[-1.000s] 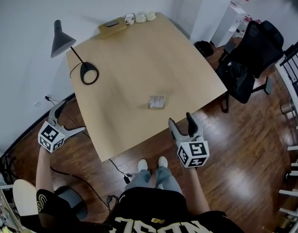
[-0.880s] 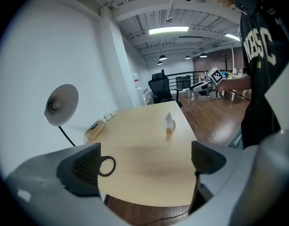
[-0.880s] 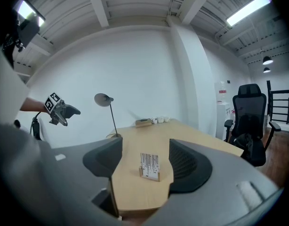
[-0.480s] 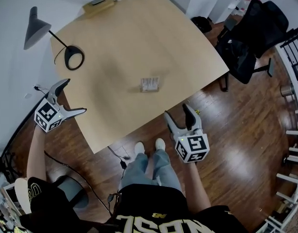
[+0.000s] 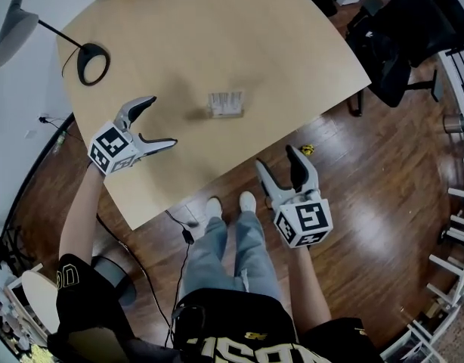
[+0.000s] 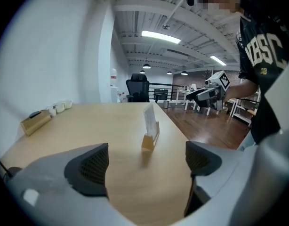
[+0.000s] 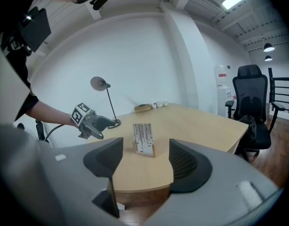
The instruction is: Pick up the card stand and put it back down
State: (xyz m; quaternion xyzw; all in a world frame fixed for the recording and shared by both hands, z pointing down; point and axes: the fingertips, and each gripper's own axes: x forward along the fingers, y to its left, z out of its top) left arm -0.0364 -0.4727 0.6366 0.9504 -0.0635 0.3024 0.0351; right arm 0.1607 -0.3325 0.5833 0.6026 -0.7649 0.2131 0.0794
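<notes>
The card stand [image 5: 226,104], a small wooden base with a white printed card upright in it, sits on the light wood table [image 5: 292,44] near its front edge. My left gripper [image 5: 160,121] hovers over the table's near left part, a little left of the stand, with its jaws wide and closing on nothing. In the left gripper view the card stand [image 6: 150,131] is ahead of the left gripper [image 6: 148,159] and apart from it. My right gripper [image 5: 277,159] hangs over the floor just off the table's front edge, jaws closing and empty. The card stand [image 7: 143,139] shows beyond the right gripper [image 7: 145,159].
A black desk lamp [image 5: 91,54] stands at the table's far left, its cable trailing off the edge. A black office chair [image 5: 402,29] is off the right side. A wooden box [image 6: 35,121] and small cups [image 6: 60,106] sit at the far end. The person's feet [image 5: 228,203] are under the front edge.
My left gripper has moved from beside the table's left edge to over its near left part, closer to the card stand. My right gripper has hardly moved.
</notes>
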